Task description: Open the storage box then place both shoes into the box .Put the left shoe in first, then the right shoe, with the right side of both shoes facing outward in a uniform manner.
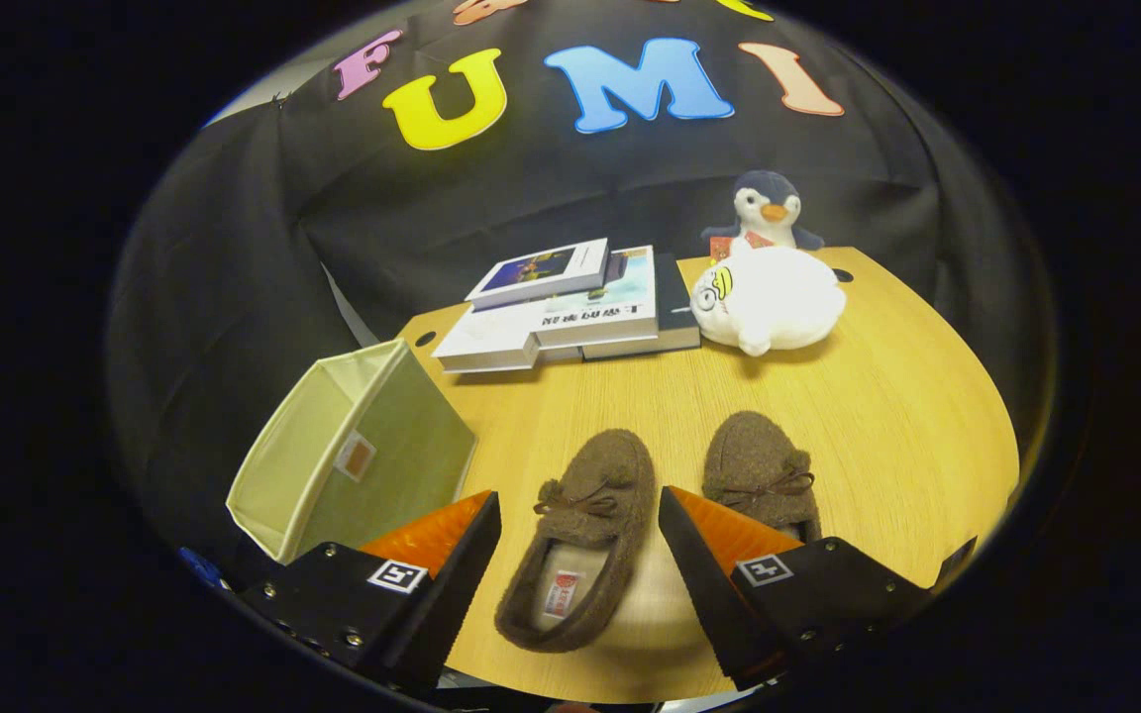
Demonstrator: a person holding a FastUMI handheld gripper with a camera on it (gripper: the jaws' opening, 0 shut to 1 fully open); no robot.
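Two brown fuzzy moccasin shoes lie side by side on the wooden table (907, 416), toes pointing away from me. The left shoe (585, 535) lies between my two fingers, which stand apart on either side without touching it. The right shoe (761, 475) sits just beyond the right finger (699, 564), partly hidden by it. My gripper (580, 510) is open and holds nothing. A pale green fabric storage box (358, 456) stands to the left of the left finger (457, 574), its top open and its inside bare.
Beyond the shoes lies a stack of books (570, 307). To their right rests a white plush toy (769, 297), with a penguin plush (767, 213) behind it at the table's far edge. Black cloth walls the booth behind.
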